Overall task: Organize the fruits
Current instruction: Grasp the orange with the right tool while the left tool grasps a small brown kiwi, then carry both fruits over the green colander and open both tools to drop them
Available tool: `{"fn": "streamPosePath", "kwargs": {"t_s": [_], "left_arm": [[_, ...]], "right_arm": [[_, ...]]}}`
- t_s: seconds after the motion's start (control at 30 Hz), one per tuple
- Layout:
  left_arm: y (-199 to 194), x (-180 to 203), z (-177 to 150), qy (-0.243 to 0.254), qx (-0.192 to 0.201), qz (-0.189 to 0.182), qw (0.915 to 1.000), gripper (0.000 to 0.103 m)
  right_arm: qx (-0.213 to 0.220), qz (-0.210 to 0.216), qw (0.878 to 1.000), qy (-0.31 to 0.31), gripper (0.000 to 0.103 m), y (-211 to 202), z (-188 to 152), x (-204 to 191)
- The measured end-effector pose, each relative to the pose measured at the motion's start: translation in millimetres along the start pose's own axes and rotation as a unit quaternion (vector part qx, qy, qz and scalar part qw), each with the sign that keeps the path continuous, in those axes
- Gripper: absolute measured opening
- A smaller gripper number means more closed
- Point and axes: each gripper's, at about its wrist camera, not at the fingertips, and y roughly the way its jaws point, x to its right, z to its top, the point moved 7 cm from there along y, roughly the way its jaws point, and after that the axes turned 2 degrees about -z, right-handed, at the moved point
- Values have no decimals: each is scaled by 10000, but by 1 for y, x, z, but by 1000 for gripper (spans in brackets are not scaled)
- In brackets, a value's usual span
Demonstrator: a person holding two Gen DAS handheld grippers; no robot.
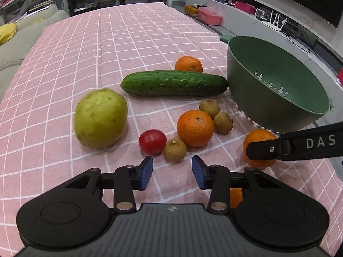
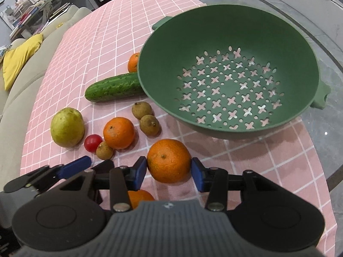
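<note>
Two grippers are showing: your right gripper (image 2: 169,169) is sitting around an orange (image 2: 169,160) on the pink checked tablecloth (image 2: 257,160), blue pads (image 2: 140,172) at both sides of the fruit, left pad touching, right pad at the skin or just off it, so I cannot tell whether it is actually clamping. Your left gripper (image 1: 172,172) is hovering with jaws apart and nothing between them, just short of a small brown fruit (image 1: 175,150) and a red tomato (image 1: 152,141). In the left wrist view, the right gripper's finger is crossing the front of that same orange. Green colander (image 2: 227,32) is sitting just beyond the orange, tilted toward the right camera, nothing lying in it, far side hanging past the cloth over the grey tabletop (image 2: 321,139). Second orange (image 2: 119,132) is lying left of the gripped-at one, touching the small brown fruit beside the tomato; two more brown fruits (image 2: 145,115) are sitting between it and the colander. Cucumber (image 2: 114,87) is lying with one end hidden behind the colander's wall, third orange (image 2: 134,62) beyond it. Pale green pear (image 2: 67,127) is resting furthest left, near the tomato. Fourth orange (image 2: 139,198) is peeking out under the right gripper's body.
</note>
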Motion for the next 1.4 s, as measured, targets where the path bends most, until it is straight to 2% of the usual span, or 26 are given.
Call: {"fn": "streamPosePath", "kwargs": {"t_s": [0.13,0.2,0.43,0.7,0.77,0.83,0.93,1.07,1.1,1.17,1.3,1.4], "left_arm": [[0,3,3,42,124,-73,9999,46],[4,5,3,75,104,-115,9999,36],[9,1,3,11,138,-71,9999,26],[-2,1,8,15,249,-120,9996,25],[-7,0,9,8,298,-128,9995,25],[-9,-1,9,3,306,-111,9995,25],[-8,-1,8,11,260,-90,9996,25],[-8,3,6,83,222,-84,9997,24],[-8,3,6,93,226,-82,9997,24],[-11,2,6,72,241,-73,9997,25],[-14,-5,7,-58,238,-59,9997,24],[-17,-8,6,-87,248,-59,9996,24]], "right_arm": [[-37,31,10000,35,42,0,-1,2],[-49,43,10000,59,42,0,0,4],[-45,90,9999,85,43,-3,0,5],[-23,133,9999,27,42,-8,2,1],[39,179,9998,-16,34,-13,3,-2],[78,234,9997,-92,33,-17,5,-7],[71,45,9994,-336,34,-16,2,-10],[-123,-41,9994,-313,34,-5,-5,-6],[-102,-72,9994,-317,34,-3,-6,-5],[-6,-76,9995,-308,45,0,-2,-5],[168,62,9993,-318,49,4,5,-16],[223,-102,9989,-411,49,11,6,-20]]}}
